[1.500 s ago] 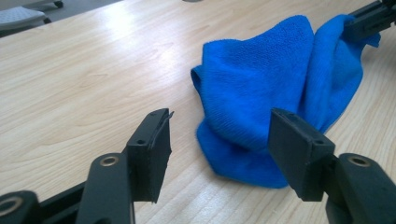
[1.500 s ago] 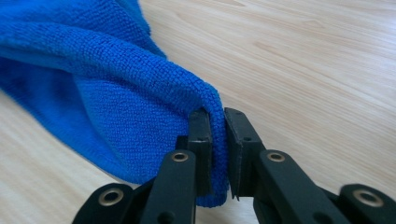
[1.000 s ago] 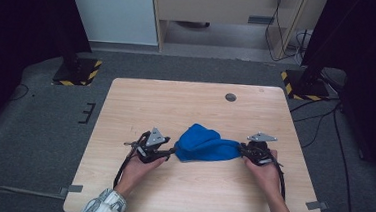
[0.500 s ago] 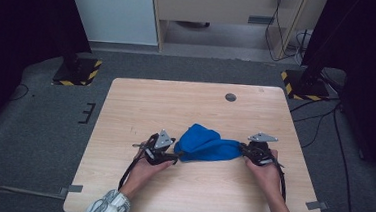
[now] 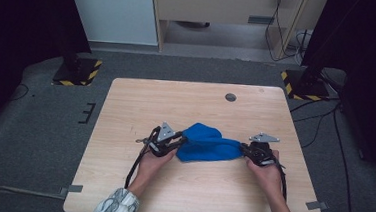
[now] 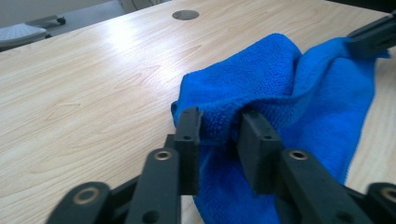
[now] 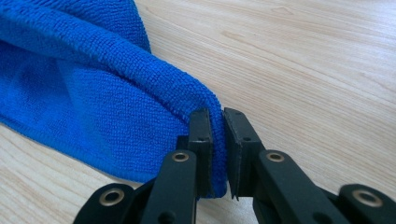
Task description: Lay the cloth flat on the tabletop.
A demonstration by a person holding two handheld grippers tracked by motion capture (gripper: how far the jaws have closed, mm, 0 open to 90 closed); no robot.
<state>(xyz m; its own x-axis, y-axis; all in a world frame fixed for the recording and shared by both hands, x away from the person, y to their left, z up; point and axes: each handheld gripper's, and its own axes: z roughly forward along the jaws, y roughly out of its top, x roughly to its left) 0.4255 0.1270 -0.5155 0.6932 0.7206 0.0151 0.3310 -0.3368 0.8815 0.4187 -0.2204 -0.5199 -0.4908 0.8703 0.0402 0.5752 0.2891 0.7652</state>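
Left claw (image 6: 217,133): its jaws have just been closing, and a raised fold of the blue cloth (image 6: 280,93) sits between them. In the left gripper view the pads flank a thick bunch of cloth and appear to press on it, though the grip takes in several layers rather than one clean edge. In the high view this claw (image 5: 176,141) sits at the left end of the cloth, left of frame centre.

Right claw (image 7: 218,140): narrow, pinching the rolled hem of the cloth (image 7: 93,84) firmly between both pads. The hold looks secure and close to the corner. In the high view it (image 5: 245,150) sits at the cloth's right end.

Cloth (image 5: 206,143): it lies crumpled on the tabletop (image 5: 125,111) between the two claws, in the lower middle of the high view, humped at its left half and flatter toward the right.

Assessment: the step in hand appears to be securing both ends before lifting or spreading the cloth.

Recommendations:
- Confirm the left pinch is full before any pull; a bulky bunch may slip.
- Keep the right claw where it is as the anchor.
- Lift both ends together, then draw them apart evenly, so the hump opens out rather than twisting.
- Keep clear of the round cable hole (image 5: 230,97) toward the upper part of the tabletop.
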